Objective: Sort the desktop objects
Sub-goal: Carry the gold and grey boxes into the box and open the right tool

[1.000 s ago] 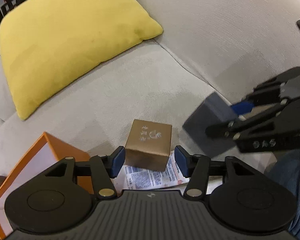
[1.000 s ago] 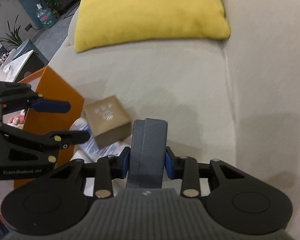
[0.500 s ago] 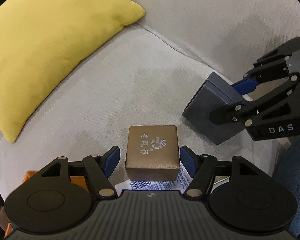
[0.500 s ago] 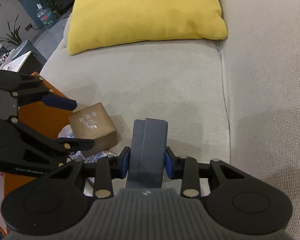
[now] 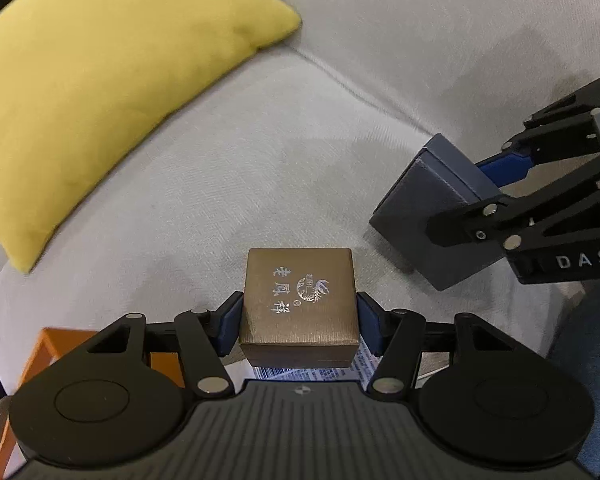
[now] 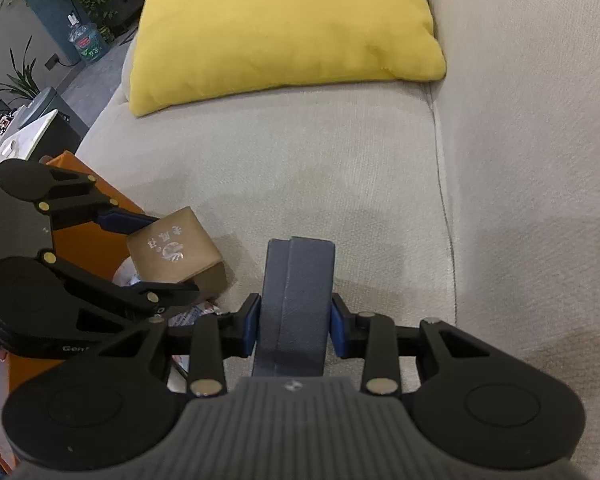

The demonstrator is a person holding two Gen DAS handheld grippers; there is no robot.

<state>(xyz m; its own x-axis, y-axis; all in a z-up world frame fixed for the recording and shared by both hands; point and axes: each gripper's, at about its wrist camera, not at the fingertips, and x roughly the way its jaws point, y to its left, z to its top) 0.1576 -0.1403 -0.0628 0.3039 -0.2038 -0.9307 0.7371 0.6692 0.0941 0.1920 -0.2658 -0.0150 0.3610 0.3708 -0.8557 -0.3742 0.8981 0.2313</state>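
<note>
My left gripper (image 5: 299, 322) is shut on a small bronze box (image 5: 299, 300) with silver characters on its lid, its blue pads against both sides. The box also shows in the right wrist view (image 6: 174, 254), held by the left gripper (image 6: 160, 256). My right gripper (image 6: 294, 322) is shut on a dark grey-blue box (image 6: 296, 300) held on edge. In the left wrist view that box (image 5: 432, 208) hangs in the right gripper (image 5: 488, 188) to the right of the bronze box, just above the sofa seat (image 5: 228, 184).
An orange box (image 5: 60, 344) stands at the lower left, also in the right wrist view (image 6: 100, 200). Printed white packets (image 5: 360, 364) lie under the bronze box. A yellow cushion (image 6: 284, 28) lies at the back of the beige sofa. The sofa backrest (image 6: 540, 120) rises at the right.
My left gripper has closed its fingers onto the bronze box, which was between open fingers before. The right gripper keeps its hold on the grey-blue box and has barely moved.
</note>
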